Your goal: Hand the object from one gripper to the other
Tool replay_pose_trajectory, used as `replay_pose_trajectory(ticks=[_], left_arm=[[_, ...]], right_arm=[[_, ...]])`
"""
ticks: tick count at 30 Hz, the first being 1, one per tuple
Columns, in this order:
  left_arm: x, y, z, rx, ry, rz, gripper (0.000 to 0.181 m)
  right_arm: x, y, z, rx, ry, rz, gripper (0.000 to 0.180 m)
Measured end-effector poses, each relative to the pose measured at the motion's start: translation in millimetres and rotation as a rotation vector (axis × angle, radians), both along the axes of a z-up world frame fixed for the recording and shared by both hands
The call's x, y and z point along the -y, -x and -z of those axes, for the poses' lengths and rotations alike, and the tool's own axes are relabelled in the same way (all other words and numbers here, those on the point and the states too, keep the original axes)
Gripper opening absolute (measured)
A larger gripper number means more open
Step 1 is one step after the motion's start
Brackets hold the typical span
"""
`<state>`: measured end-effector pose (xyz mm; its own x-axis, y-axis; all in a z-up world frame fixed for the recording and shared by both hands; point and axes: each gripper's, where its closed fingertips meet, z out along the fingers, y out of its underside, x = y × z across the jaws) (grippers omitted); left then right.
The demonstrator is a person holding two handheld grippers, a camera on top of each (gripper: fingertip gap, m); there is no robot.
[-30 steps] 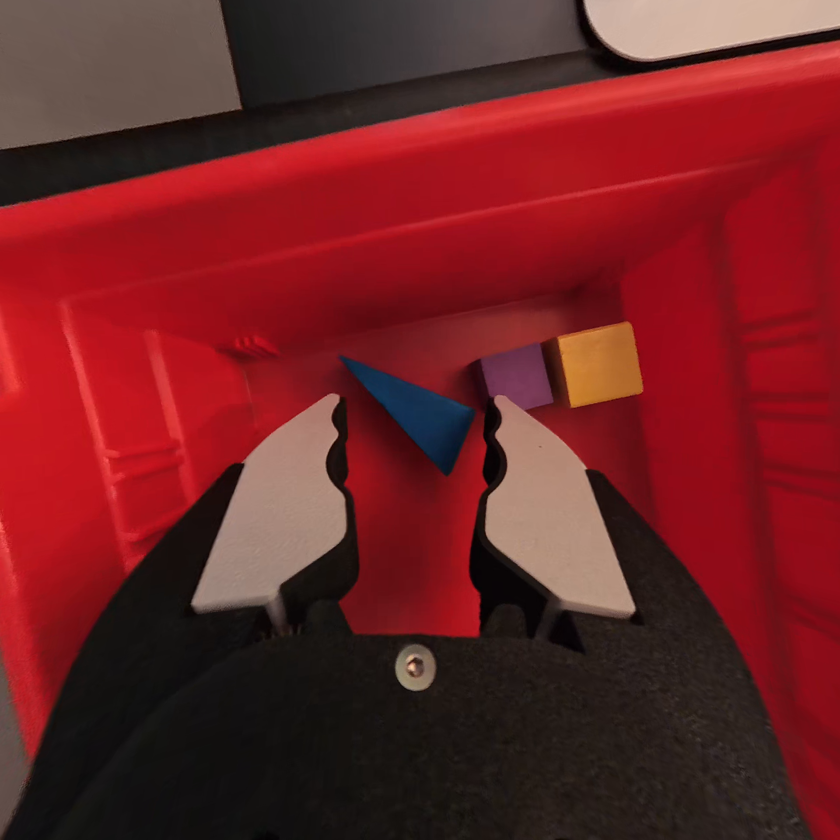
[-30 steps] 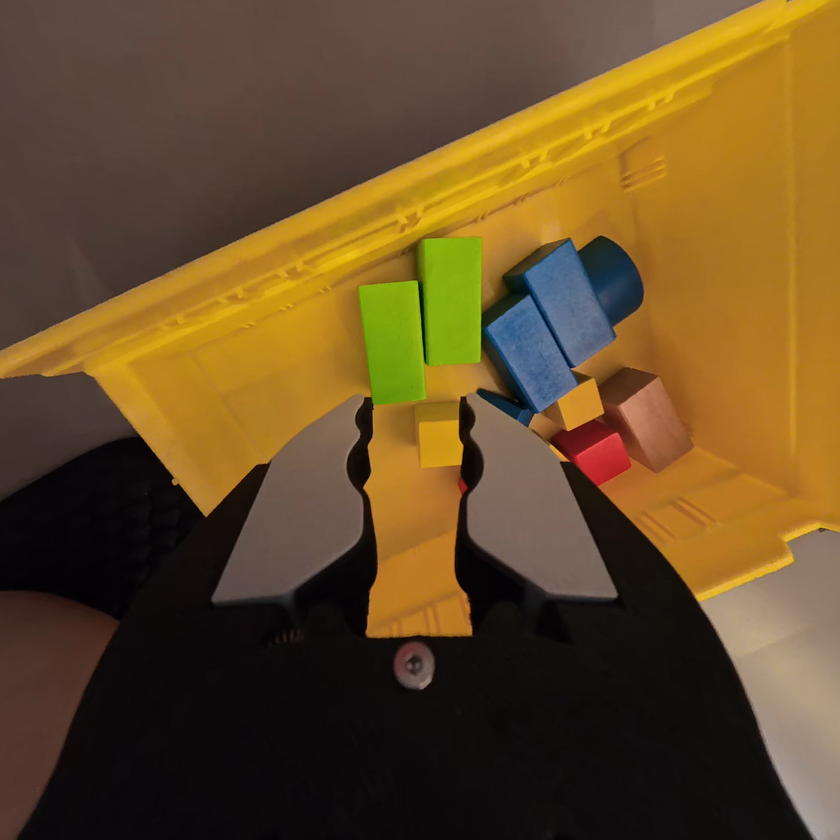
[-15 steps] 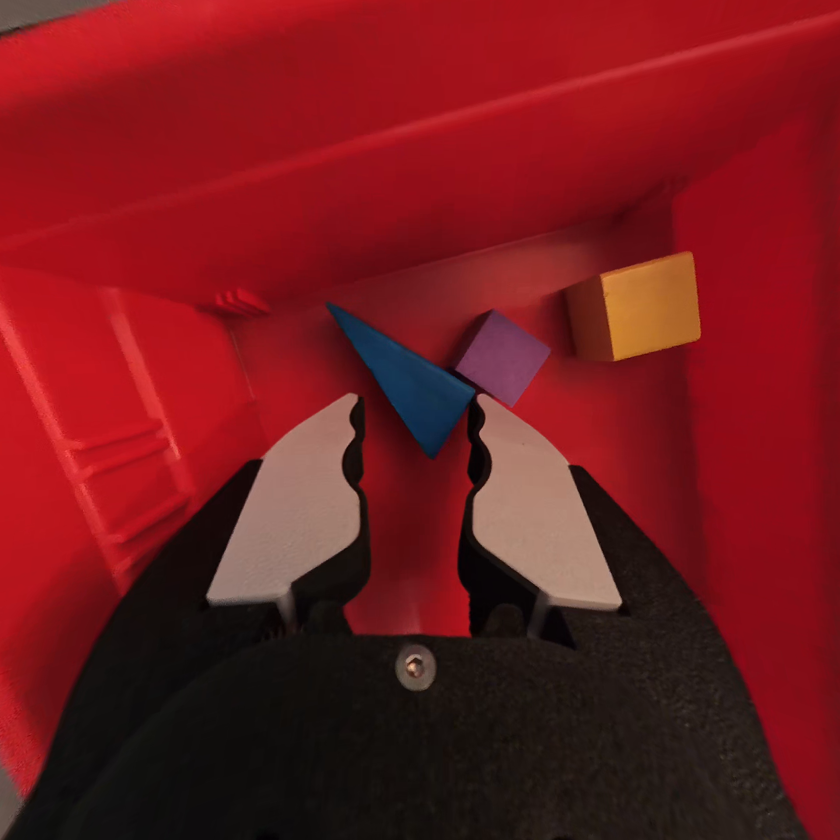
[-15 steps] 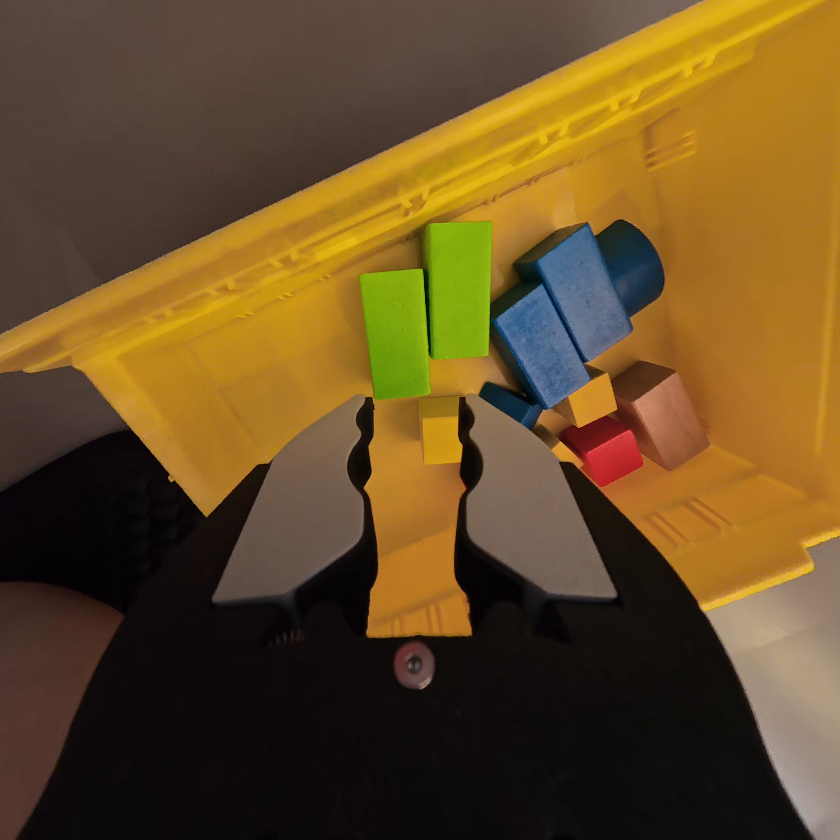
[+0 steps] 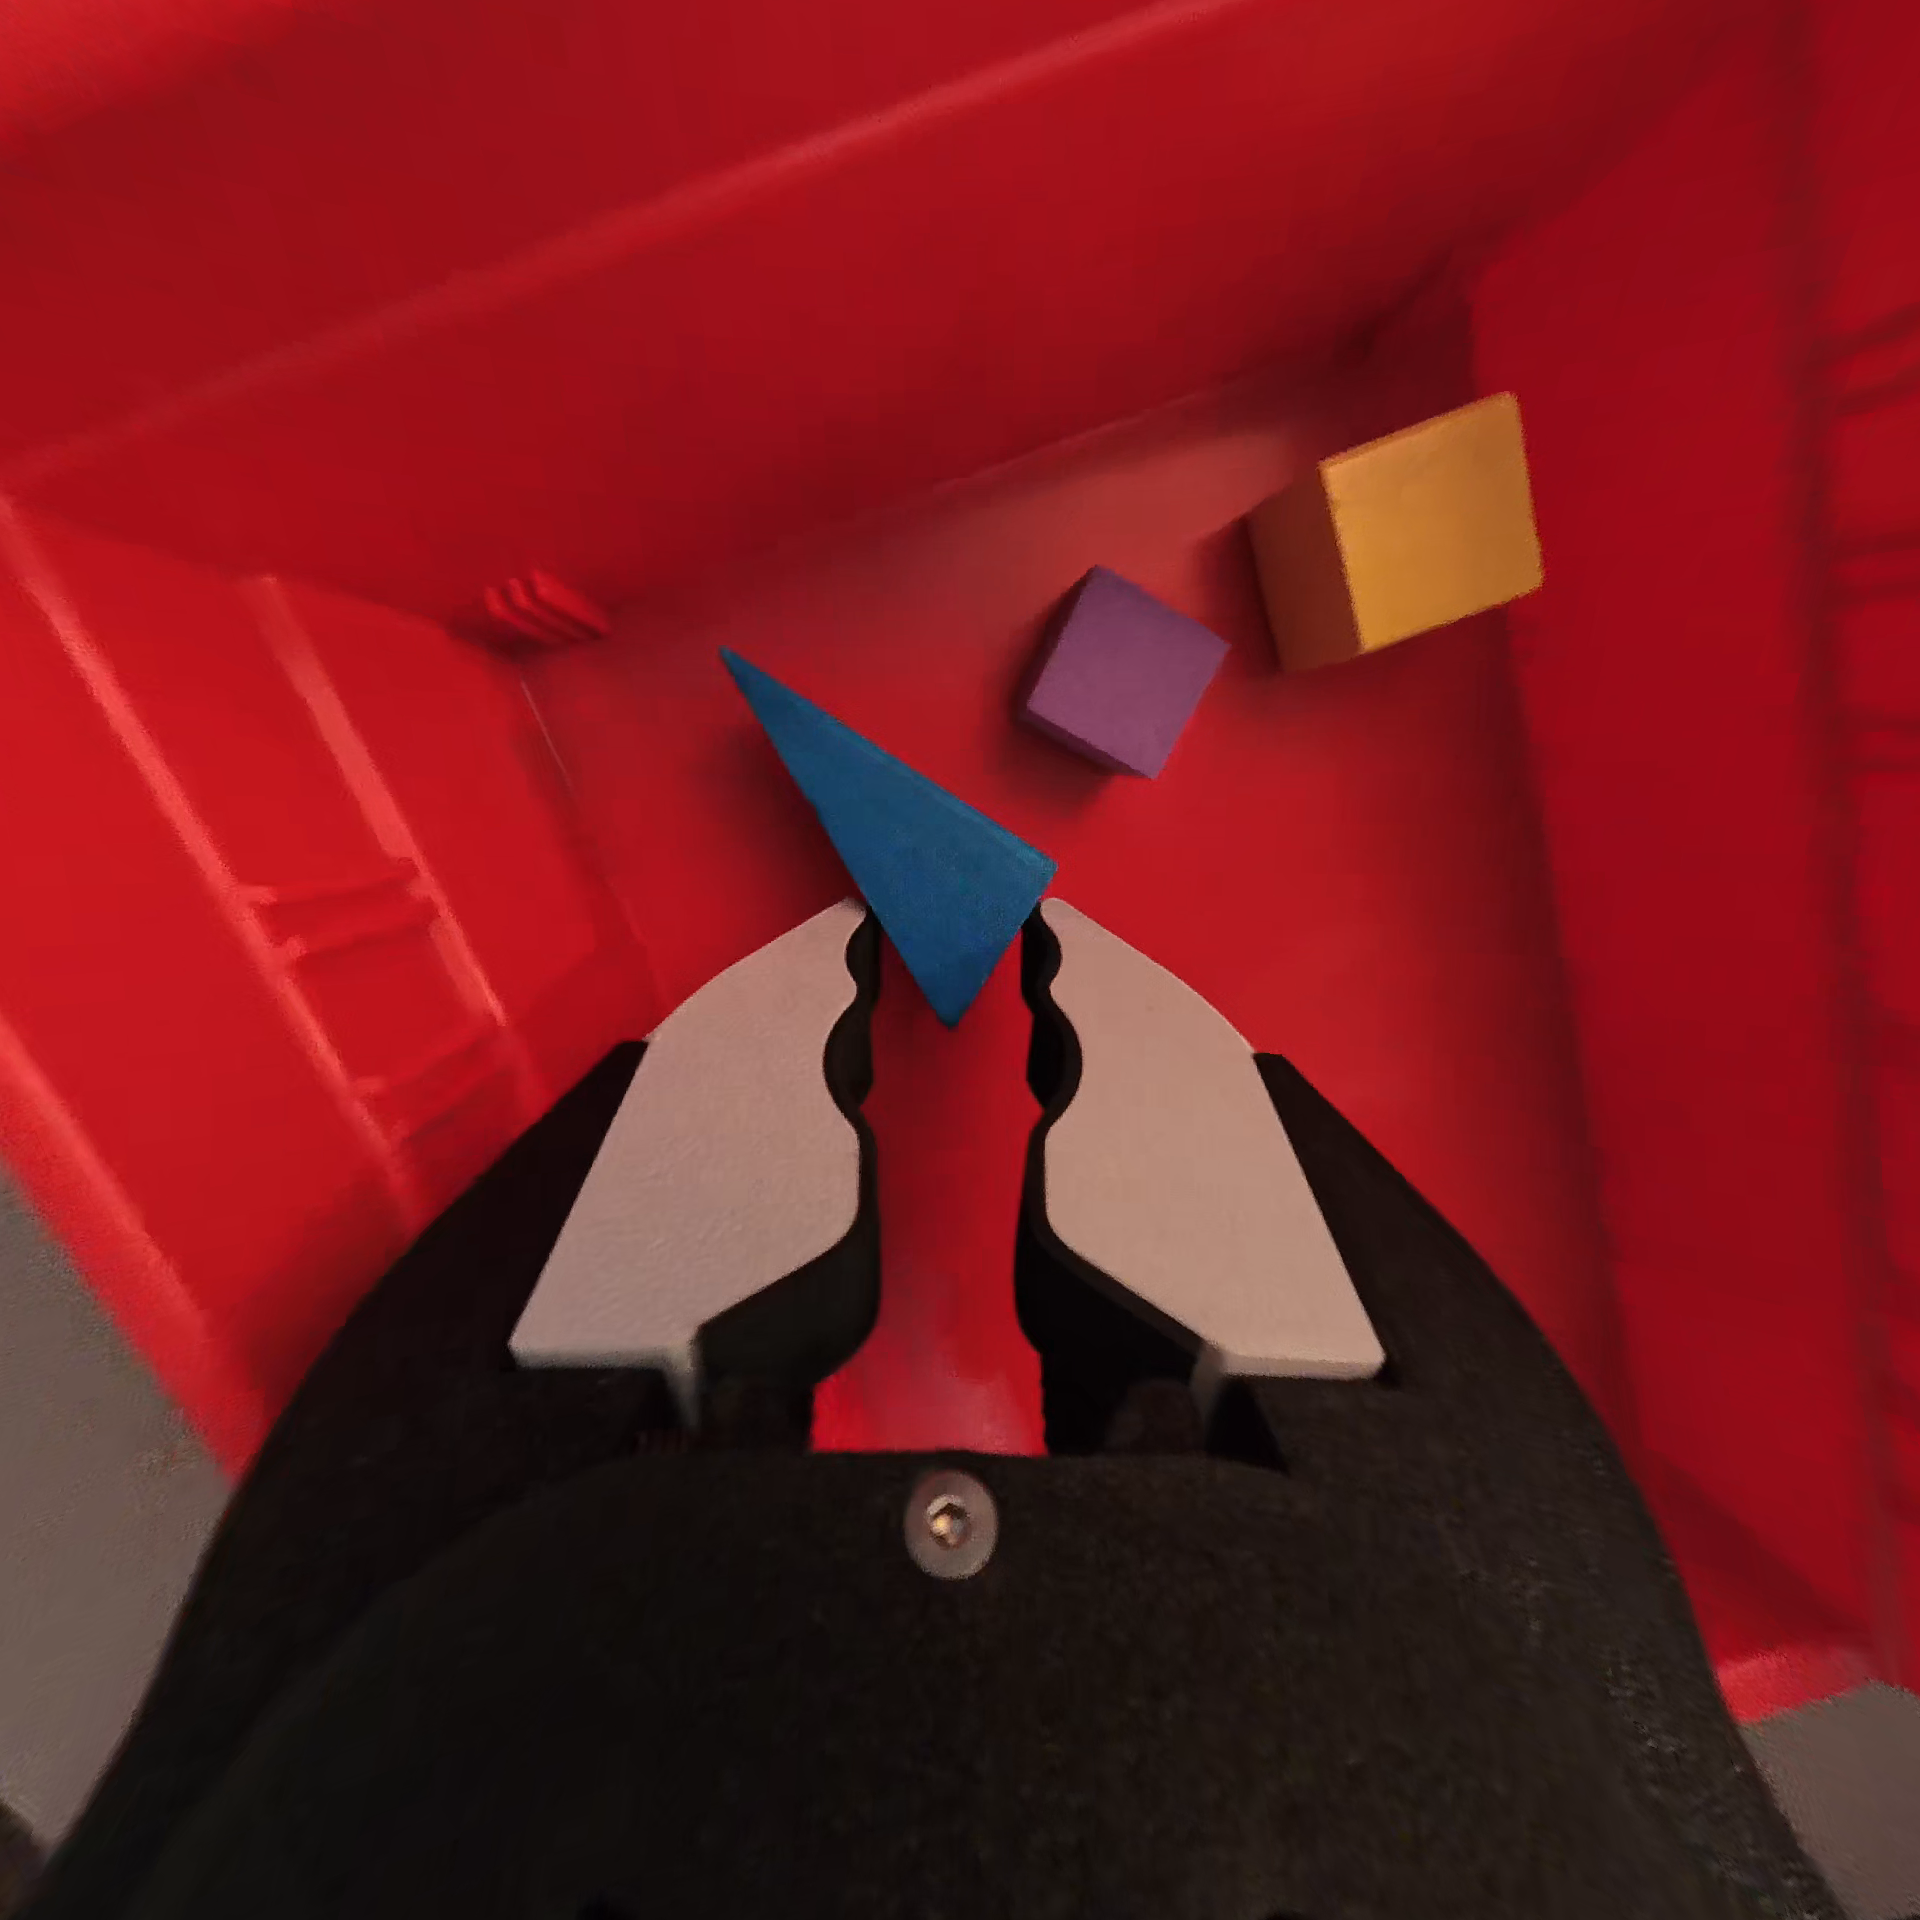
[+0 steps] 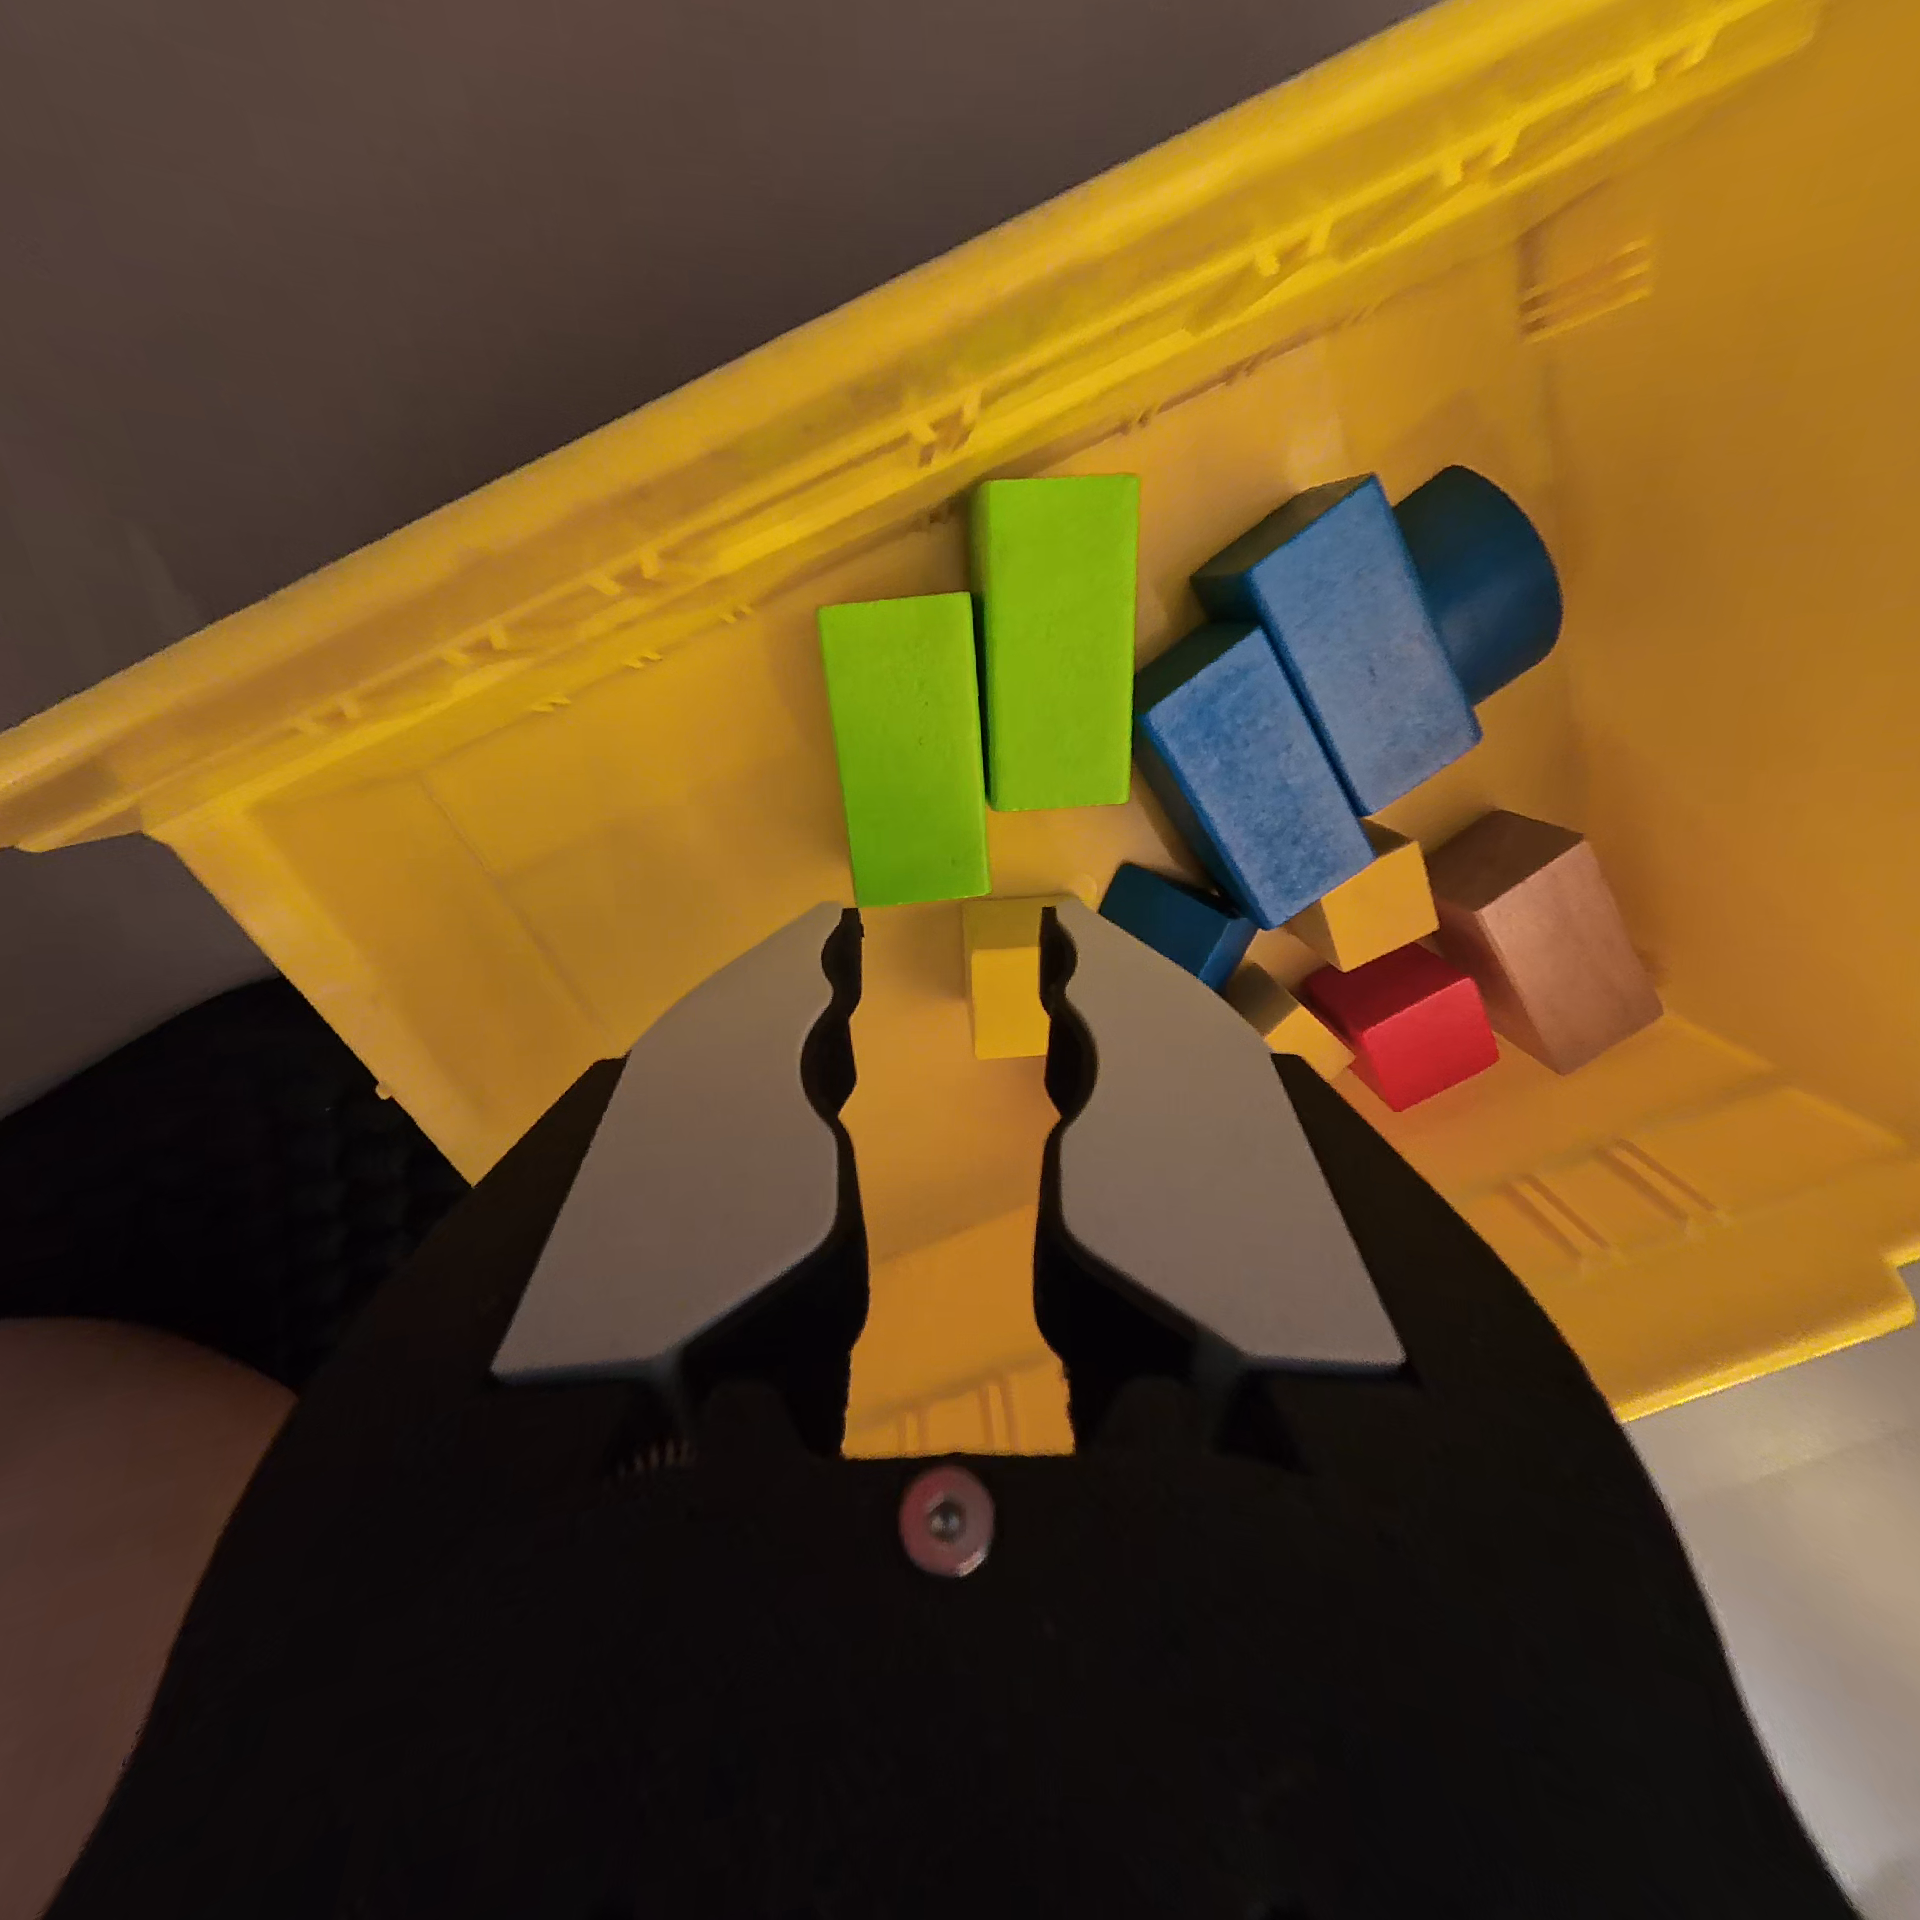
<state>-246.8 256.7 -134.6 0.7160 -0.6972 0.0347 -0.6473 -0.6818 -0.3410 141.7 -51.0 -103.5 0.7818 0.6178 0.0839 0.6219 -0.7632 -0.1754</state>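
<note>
A: The blue wooden triangle block lies on the floor of the red plastic bin, and its sharp near corner points in between the left tongs. I think this is the object to hand over.

B: Are the left tongs closed on it?

A: Not yet. The two jaws stand apart, one on each side of the narrow corner, with red floor visible between them lower down. The tips look very near the block's edges, maybe touching; I cannot tell for sure. I judge they go for the thin end because it fits in the gap.

B: And the other blocks in the red bin?

A: A small purple wooden cube and an orange wooden cube lie apart from the triangle, toward the right wall, so they do not disturb the grasp.

B: What does the other side do?

A: The right tongs are also apart and hold nothing. They hang over the yellow plastic bin, above a small yellow wooden cube. Two green wooden rectangular blocks lie just beyond. It looks like waiting, in my judgement, until the left side lifts the triangle.
</note>
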Motion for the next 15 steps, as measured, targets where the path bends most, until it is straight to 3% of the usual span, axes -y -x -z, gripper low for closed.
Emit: replay_pose_trajectory(ticks=[6,10,12,15], left_arm=[[14.8,-13.6,-54.3,0.052,-0.140,0.134,0.025],[43.5,-51.6,-115.2,0.157,-0.333,0.289,0.025],[67.7,-78.4,-144.6,0.224,-0.435,0.385,0.025],[110.8,-119.1,-177.5,0.310,-0.578,0.537,0.025]], right_arm=[[-12.0,4.4,-20.0,-0.057,-0.108,0.028,0.033],[-38.7,27.6,-69.3,-0.187,-0.357,0.022,0.034],[-53.7,54.3,-105.5,-0.331,-0.506,0.009,0.039],[-61.2,112.5,-155.7,-0.706,-0.594,-0.007,0.042]])
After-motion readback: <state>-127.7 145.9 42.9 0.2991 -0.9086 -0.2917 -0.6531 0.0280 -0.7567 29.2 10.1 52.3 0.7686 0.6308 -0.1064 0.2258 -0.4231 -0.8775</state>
